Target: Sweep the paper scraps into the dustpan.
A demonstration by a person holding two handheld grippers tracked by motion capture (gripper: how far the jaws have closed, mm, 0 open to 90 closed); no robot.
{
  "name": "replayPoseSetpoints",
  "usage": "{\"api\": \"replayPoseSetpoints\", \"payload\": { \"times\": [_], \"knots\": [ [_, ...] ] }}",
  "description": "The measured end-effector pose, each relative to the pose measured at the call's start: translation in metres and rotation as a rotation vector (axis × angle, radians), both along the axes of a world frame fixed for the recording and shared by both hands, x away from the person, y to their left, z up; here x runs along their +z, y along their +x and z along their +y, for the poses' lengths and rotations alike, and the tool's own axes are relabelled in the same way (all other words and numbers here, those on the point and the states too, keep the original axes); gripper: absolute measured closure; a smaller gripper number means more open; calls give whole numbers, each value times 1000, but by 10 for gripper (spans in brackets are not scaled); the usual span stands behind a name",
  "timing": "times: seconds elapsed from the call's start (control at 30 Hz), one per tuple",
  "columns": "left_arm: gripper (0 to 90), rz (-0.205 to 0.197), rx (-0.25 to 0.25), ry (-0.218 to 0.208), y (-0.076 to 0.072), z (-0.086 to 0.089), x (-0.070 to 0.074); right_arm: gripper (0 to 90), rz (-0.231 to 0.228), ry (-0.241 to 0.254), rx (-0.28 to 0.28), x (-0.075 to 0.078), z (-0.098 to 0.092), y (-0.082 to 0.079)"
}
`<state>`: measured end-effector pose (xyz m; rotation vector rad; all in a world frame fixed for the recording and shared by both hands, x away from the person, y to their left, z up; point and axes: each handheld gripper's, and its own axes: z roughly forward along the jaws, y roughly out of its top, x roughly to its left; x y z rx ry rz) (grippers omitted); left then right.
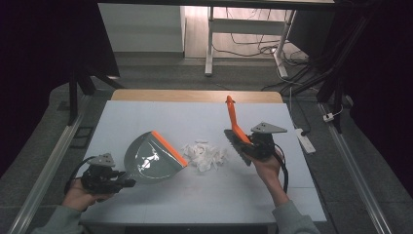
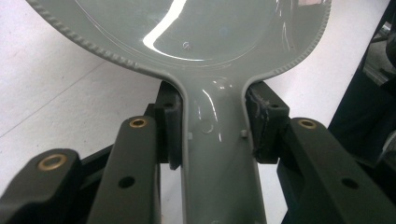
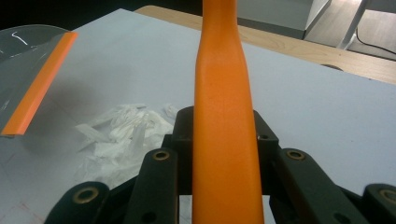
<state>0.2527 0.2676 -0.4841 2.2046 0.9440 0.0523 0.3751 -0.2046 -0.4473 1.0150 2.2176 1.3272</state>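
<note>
A white worktop (image 1: 160,117) in a dim room. At lower left, the left gripper (image 1: 127,183) fingers clamp a grey dustpan (image 1: 148,161) handle. At centre right, the right gripper (image 1: 243,145) fingers clamp an orange brush (image 1: 234,122). Paper scraps (image 1: 204,155) lie between, at centre. Sweeping looks about to begin; next, the brush should push the scraps leftward into the pan.

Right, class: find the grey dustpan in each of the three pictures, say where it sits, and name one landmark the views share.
High view: the dustpan lies left of centre, orange lip toward the paper scraps.
Left gripper view: its pan fills the top and its handle runs down between the left tool's jaws.
Right gripper view: its orange lip shows at the left edge.
Shared landmark: the white table sheet.
</note>
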Motion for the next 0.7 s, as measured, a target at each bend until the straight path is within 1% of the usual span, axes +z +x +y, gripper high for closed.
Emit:
{"api": "replayPoseSetpoints", "payload": {
  "times": [0.13, 0.3, 0.4, 0.6, 0.7],
  "knots": [
    [615, 17, -13, 11, 1, 2, -5, 704, 3, -8, 0, -3, 4, 4],
    [614, 39, -19, 42, 2, 2, -11, 704, 7, -16, -8, -6, 7, 8],
    [614, 46, -36, 56, 3, 0, -13, 704, 12, -17, -13, -7, 7, 10],
    [614, 55, -77, 69, 3, -5, -15, 704, 20, -21, -29, -10, 7, 15],
    [614, 63, -85, 77, 3, -7, -16, 705, 22, -23, -32, -11, 8, 16]
  ]
}}
